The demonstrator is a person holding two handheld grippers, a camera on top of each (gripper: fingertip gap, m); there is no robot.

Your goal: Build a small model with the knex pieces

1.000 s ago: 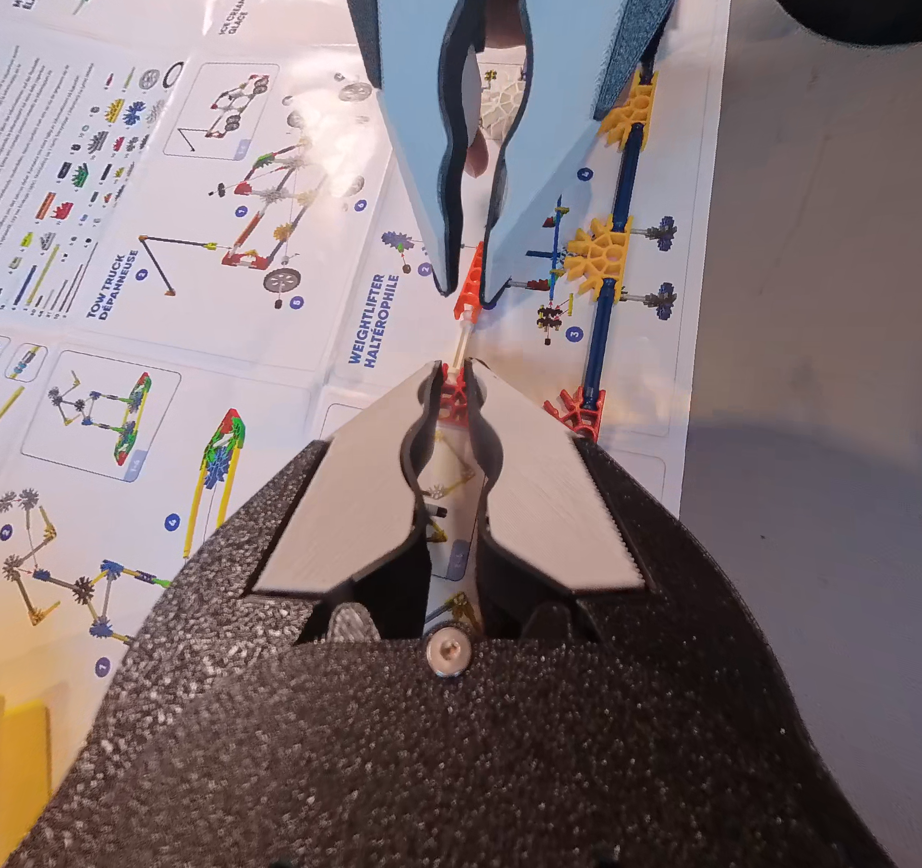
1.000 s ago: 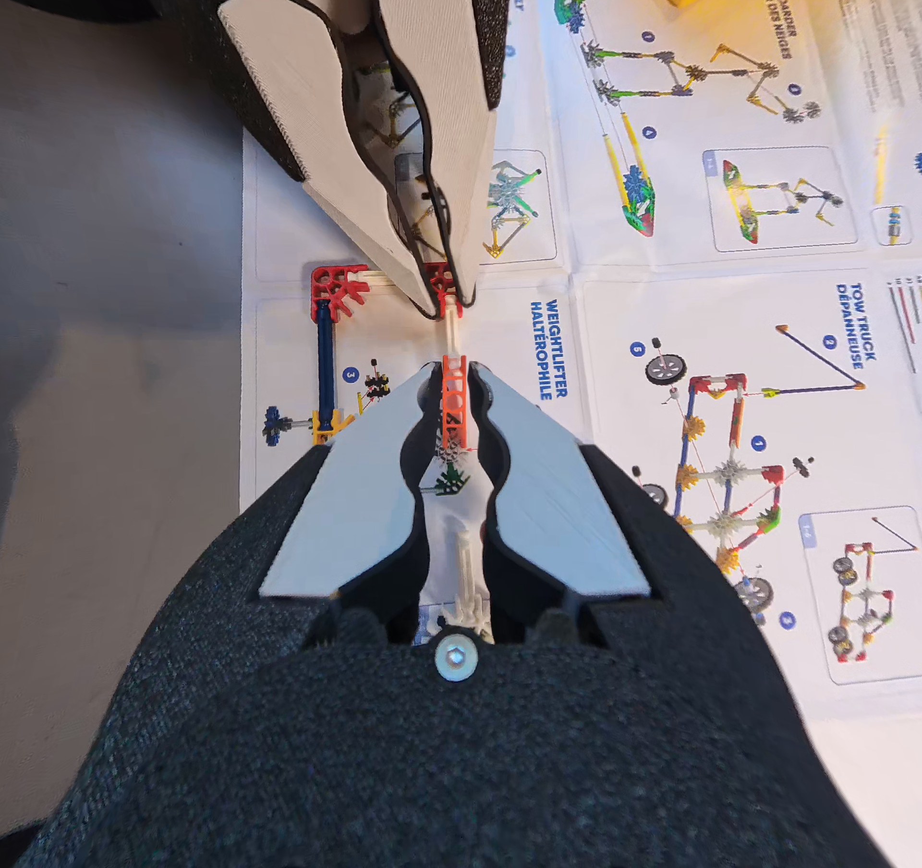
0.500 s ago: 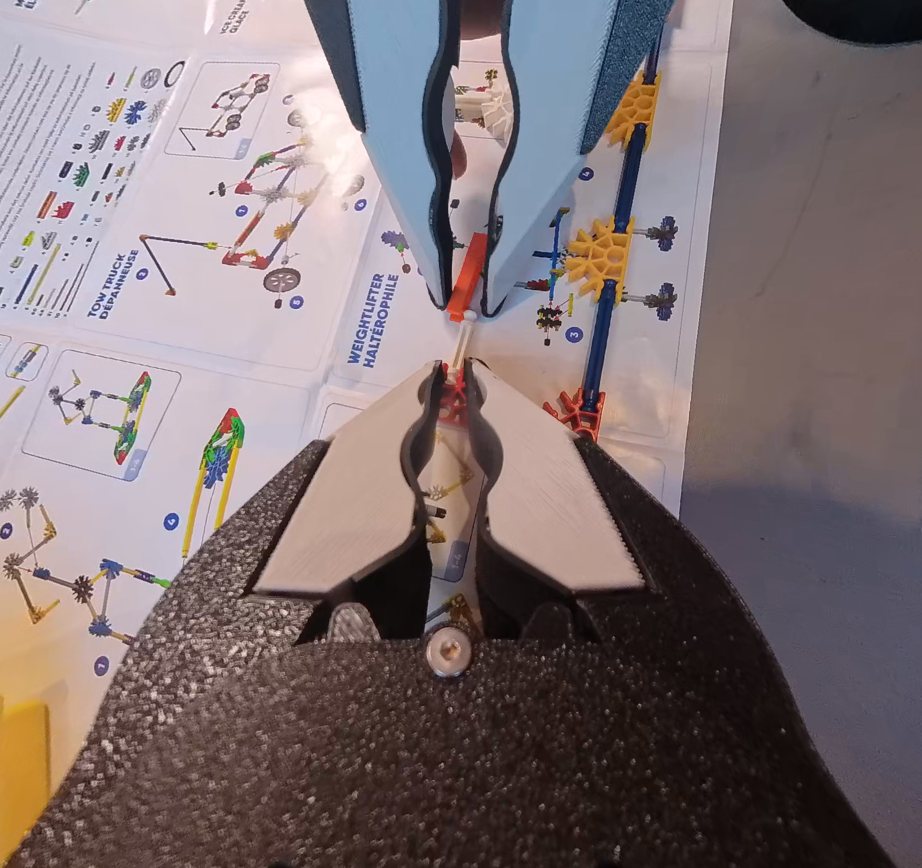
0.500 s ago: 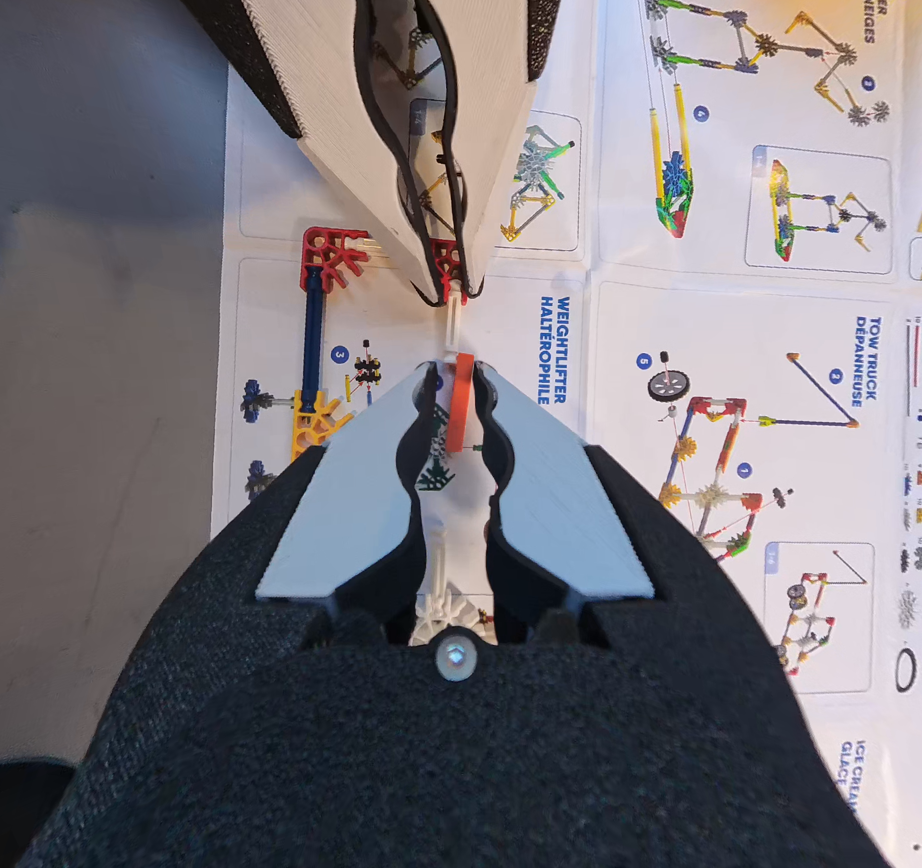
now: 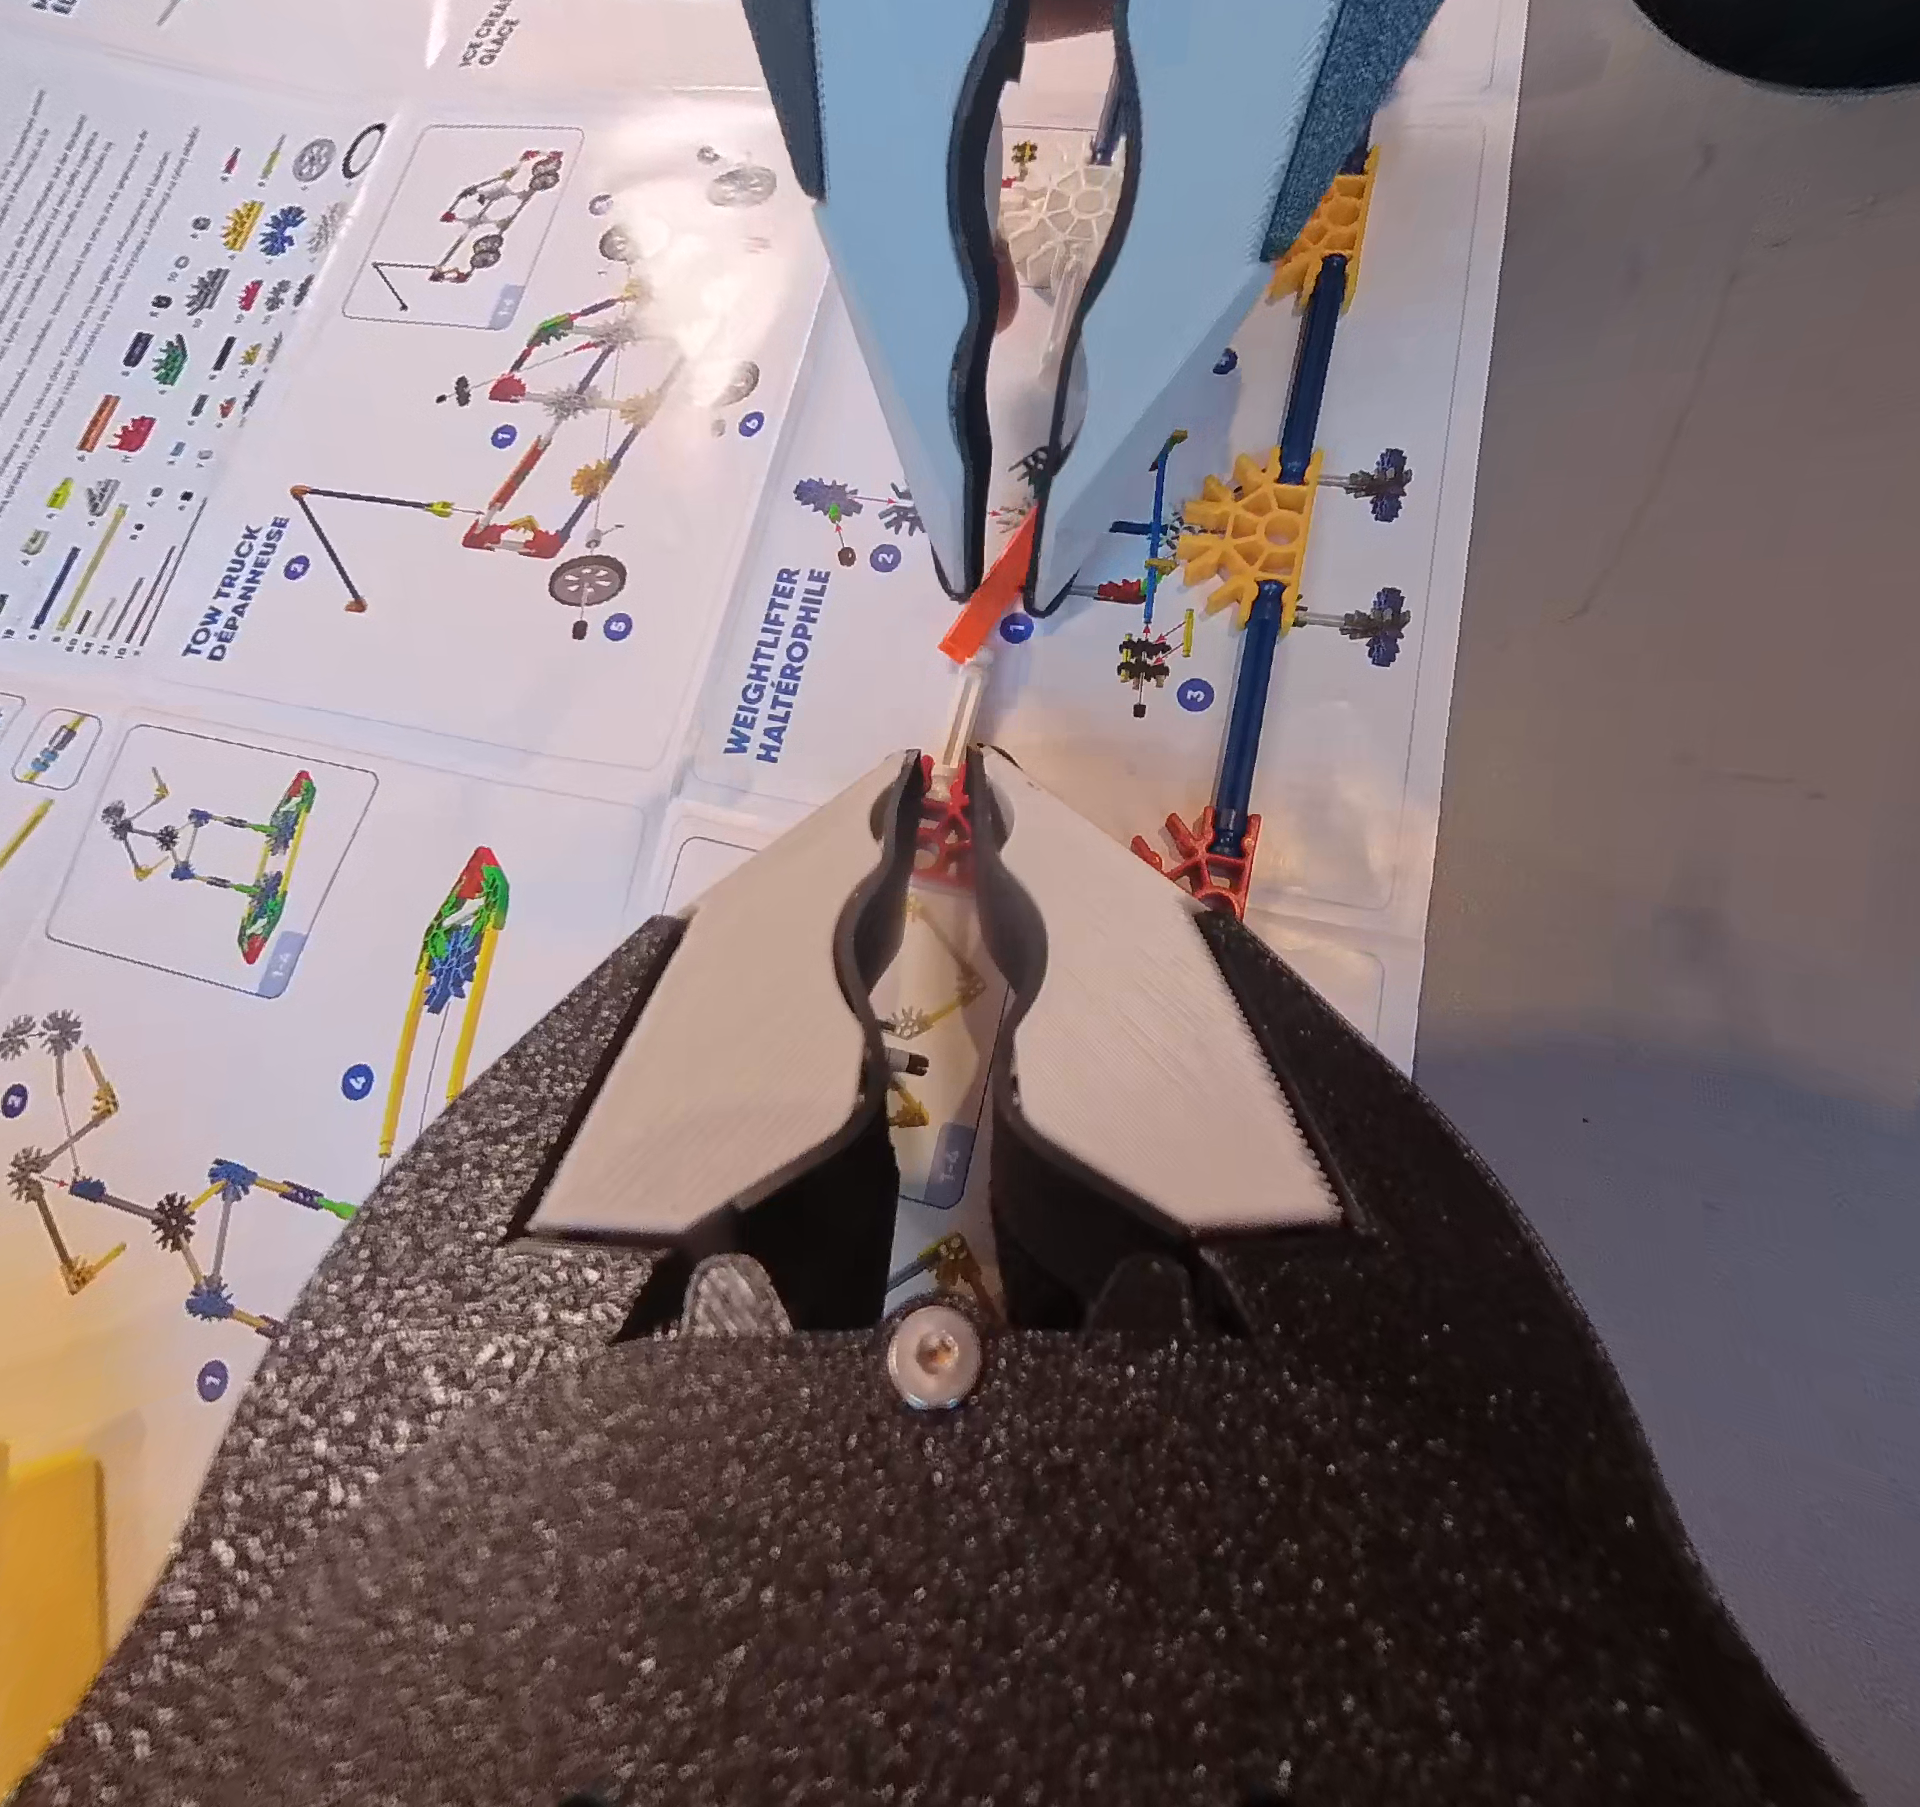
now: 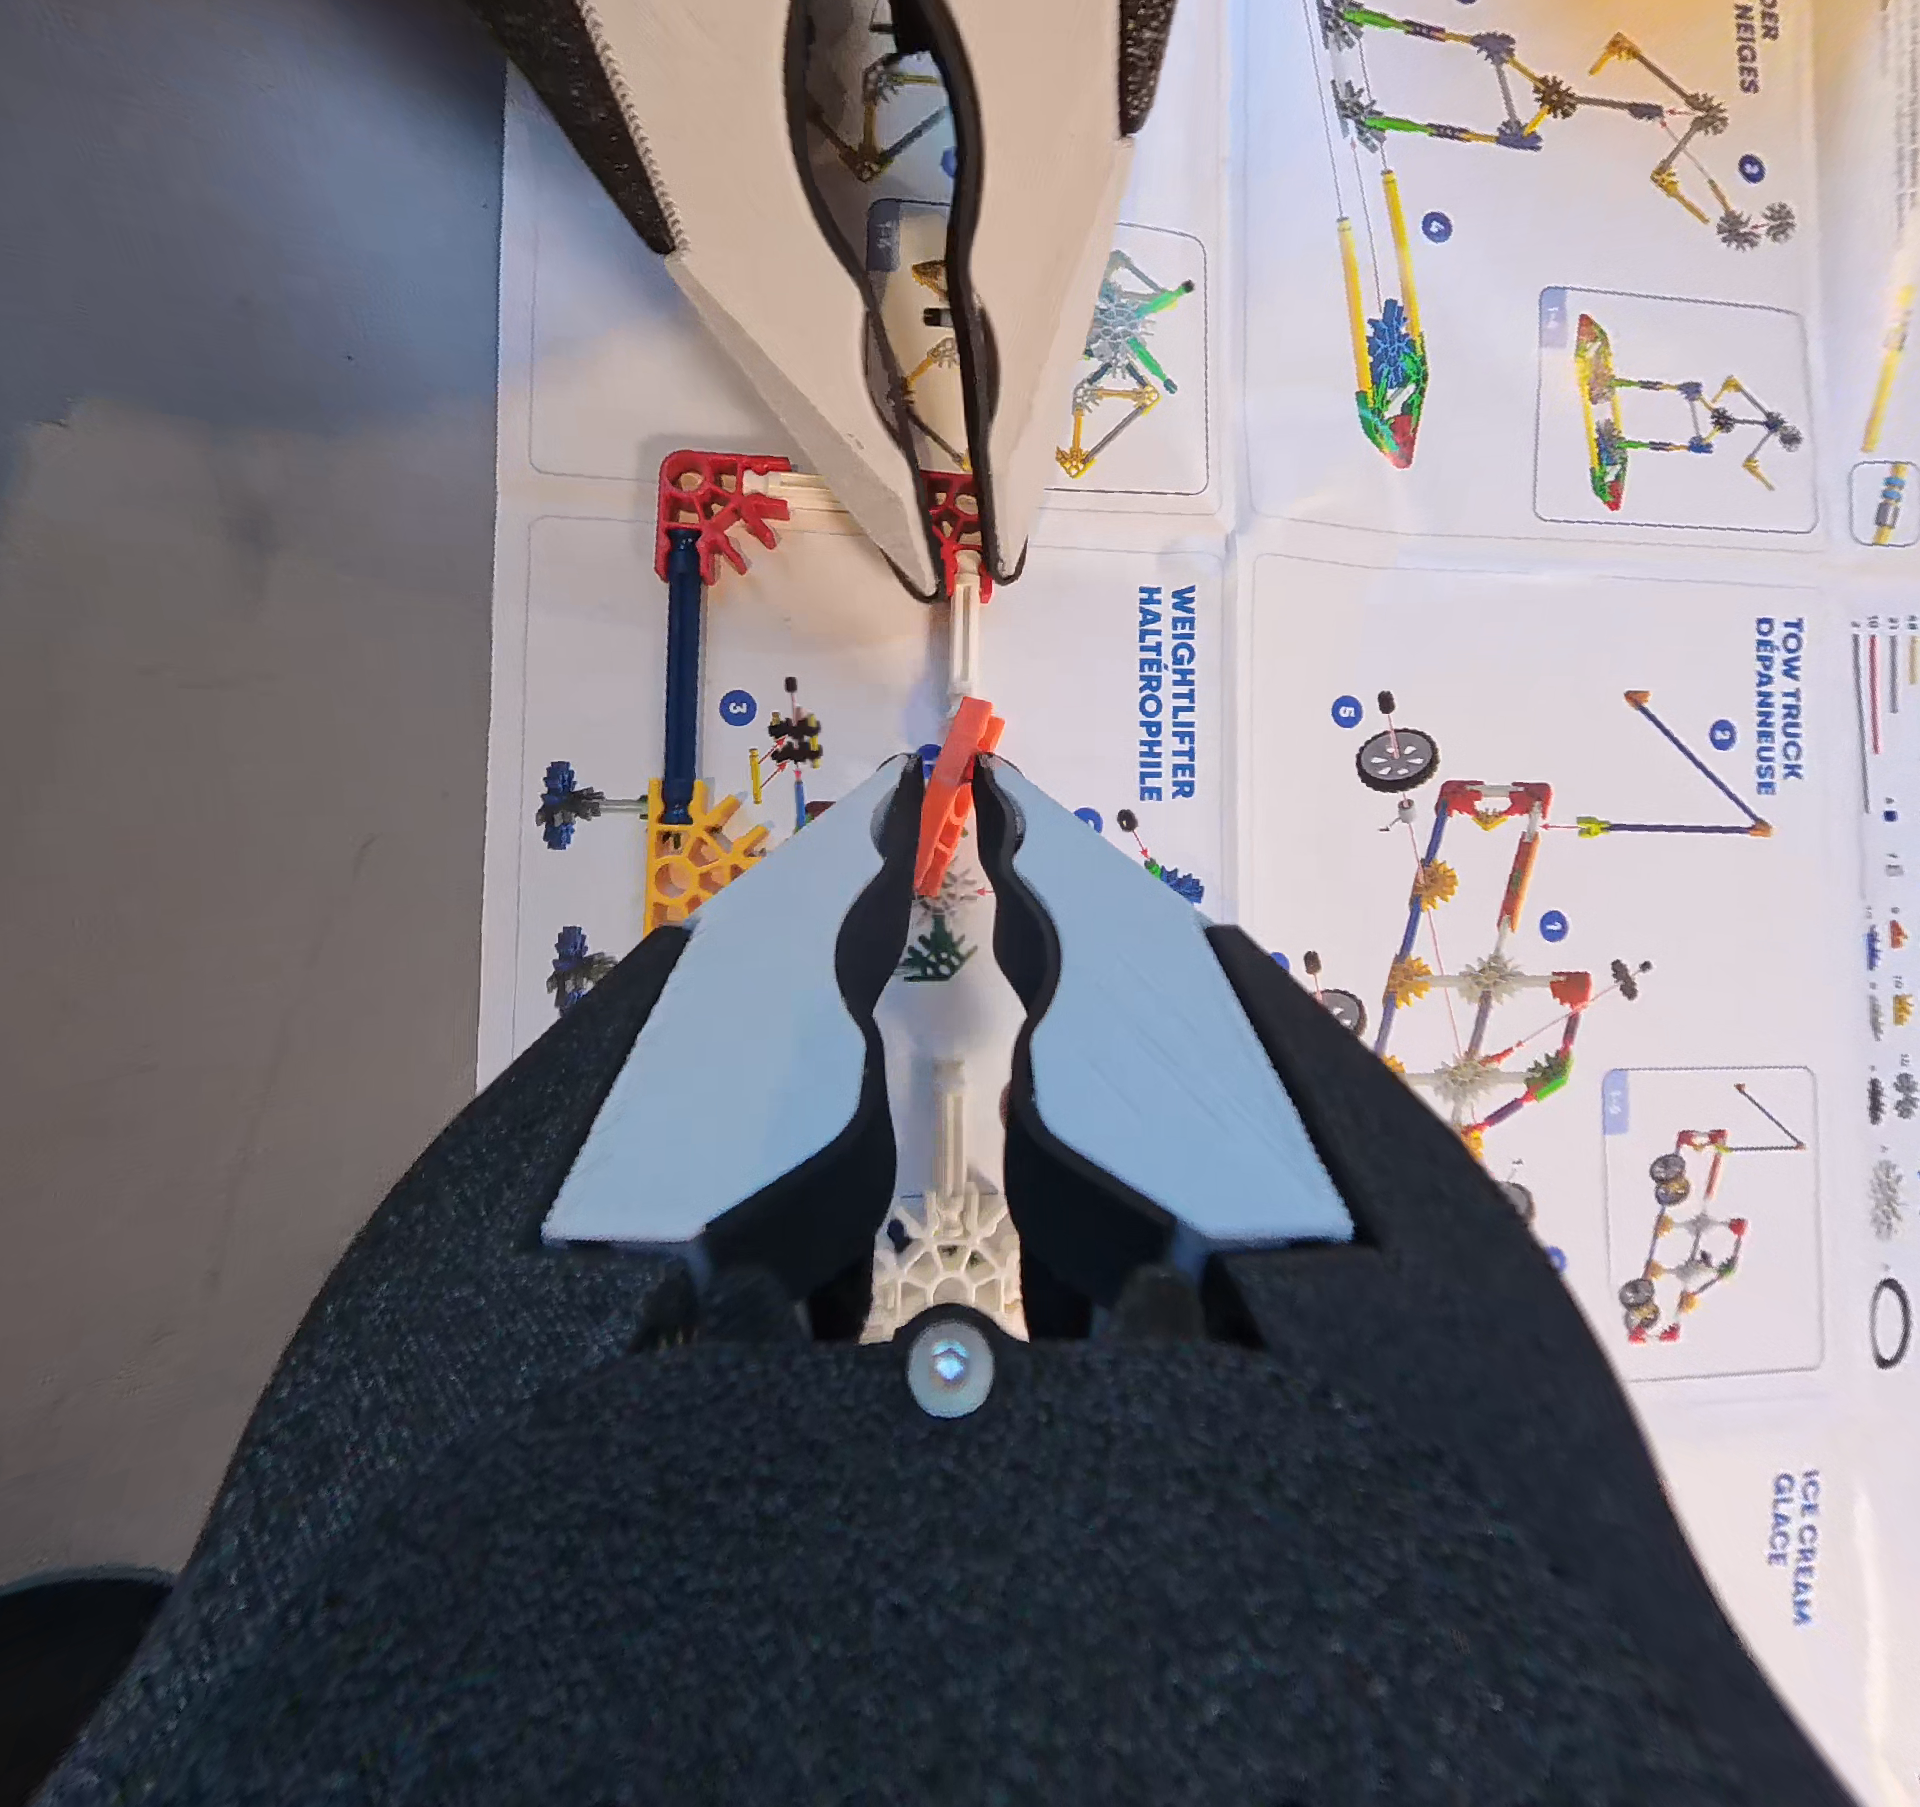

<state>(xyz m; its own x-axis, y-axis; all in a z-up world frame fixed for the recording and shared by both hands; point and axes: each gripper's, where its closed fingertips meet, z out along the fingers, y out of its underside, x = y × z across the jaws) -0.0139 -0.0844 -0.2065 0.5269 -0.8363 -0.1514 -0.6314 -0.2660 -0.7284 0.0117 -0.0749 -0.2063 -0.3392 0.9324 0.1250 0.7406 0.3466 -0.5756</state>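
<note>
My left gripper (image 5: pixel 943 770) is shut on a small red connector (image 5: pixel 943 827), from which a short white rod (image 5: pixel 966 708) sticks out forward. My right gripper (image 6: pixel 948 770) is shut on an orange connector (image 6: pixel 951 801), held on edge and tilted. The orange connector's end meets the tip of the white rod (image 6: pixel 964 645). The two grippers face each other tip to tip over a printed instruction sheet (image 5: pixel 582 677). The right gripper (image 5: pixel 1003 594) also shows at the top of the left wrist view, and the left gripper (image 6: pixel 961 583) at the top of the right wrist view.
A built piece lies on the sheet near the grey table (image 5: pixel 1662 718): a red corner connector (image 6: pixel 717 510), a blue rod (image 6: pixel 681 656) and yellow connectors (image 5: pixel 1252 531). A white connector (image 6: pixel 945 1248) lies under the right gripper. A yellow box (image 5: pixel 42 1570) is at the edge. Both grippers' tips are close together, under 4 cm apart.
The right gripper has rolled, turning the orange connector from flat-on to edge-on and tilted at the rod's tip. The left gripper has stayed nearly still.
</note>
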